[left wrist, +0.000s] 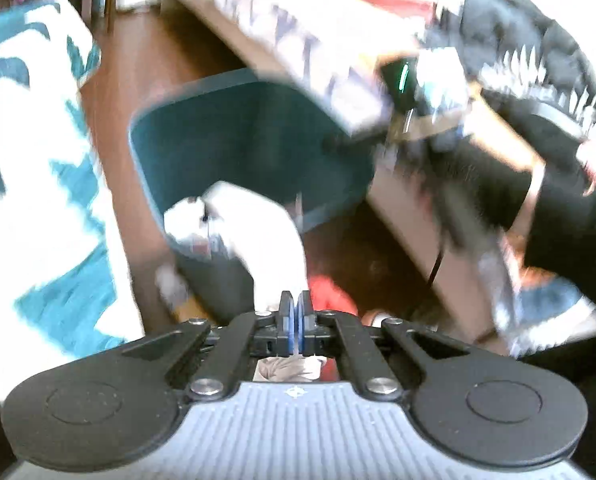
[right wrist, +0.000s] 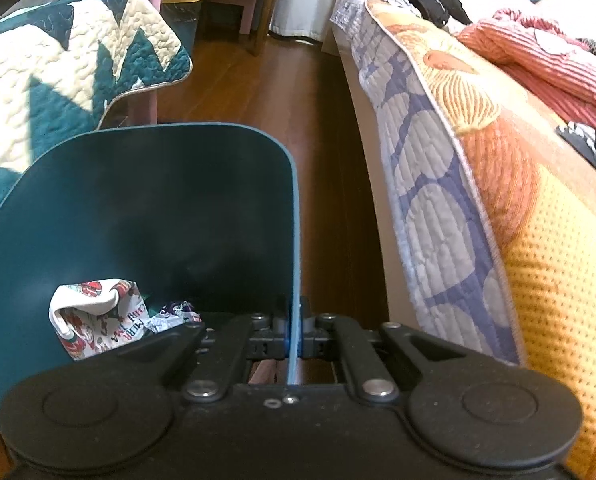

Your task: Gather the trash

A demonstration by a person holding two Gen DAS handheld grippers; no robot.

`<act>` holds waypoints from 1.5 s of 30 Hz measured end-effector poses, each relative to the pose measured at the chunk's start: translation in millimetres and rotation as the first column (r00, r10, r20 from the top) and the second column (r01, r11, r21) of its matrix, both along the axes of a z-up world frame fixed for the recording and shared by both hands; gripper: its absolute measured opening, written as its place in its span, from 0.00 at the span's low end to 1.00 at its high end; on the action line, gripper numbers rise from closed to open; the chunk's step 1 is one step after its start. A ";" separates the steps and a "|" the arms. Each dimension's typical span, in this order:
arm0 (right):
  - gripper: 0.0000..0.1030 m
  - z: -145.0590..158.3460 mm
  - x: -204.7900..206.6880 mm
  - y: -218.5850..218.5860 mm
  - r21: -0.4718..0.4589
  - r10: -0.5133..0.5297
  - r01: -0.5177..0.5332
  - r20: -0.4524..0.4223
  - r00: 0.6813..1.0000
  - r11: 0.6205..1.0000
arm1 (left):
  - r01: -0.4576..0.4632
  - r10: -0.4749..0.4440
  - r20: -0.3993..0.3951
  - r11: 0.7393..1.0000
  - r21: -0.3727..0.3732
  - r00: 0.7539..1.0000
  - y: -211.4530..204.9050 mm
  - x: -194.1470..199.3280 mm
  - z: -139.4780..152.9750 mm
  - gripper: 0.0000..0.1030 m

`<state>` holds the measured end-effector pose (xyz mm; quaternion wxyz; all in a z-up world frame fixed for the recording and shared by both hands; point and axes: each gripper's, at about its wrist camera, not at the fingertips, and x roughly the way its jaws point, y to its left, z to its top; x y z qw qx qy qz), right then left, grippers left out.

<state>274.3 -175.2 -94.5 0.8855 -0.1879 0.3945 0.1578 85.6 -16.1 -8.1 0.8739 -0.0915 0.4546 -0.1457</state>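
Trash bin (right wrist: 137, 208), teal, on the floor beside the bed.
Right gripper (right wrist: 294, 320) pinches its right rim; left gripper (left wrist: 295, 312) is clamped on a white scrap (left wrist: 257, 232).

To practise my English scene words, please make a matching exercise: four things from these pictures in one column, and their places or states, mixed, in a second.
Things:
1. left claw
2. right claw
3. printed wrapper
4. red striped garment

Places or states:
A. lies inside the teal bin
B. lies on the bed
C. shut on the bin's wall
D. shut on a white scrap

Pairs: 1-D, 2-C, 3-A, 4-B
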 end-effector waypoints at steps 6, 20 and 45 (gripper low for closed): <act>0.03 7.2 -6.0 6.8 -0.025 0.031 -0.030 0.033 0.999 0.999 | -0.066 0.072 0.125 0.997 -0.045 0.990 -0.5 63.1 35.0 0.01; 0.03 8.1 -2.3 5.7 -0.016 0.045 -0.044 0.029 0.999 0.999 | -0.167 0.168 -0.042 0.986 0.025 0.985 -11.1 137.4 -55.8 0.35; 0.03 8.1 -2.9 -0.4 -0.003 0.029 -0.029 0.017 0.999 1.000 | -0.114 0.168 -0.307 0.976 0.187 0.937 -8.0 29.4 -200.2 0.76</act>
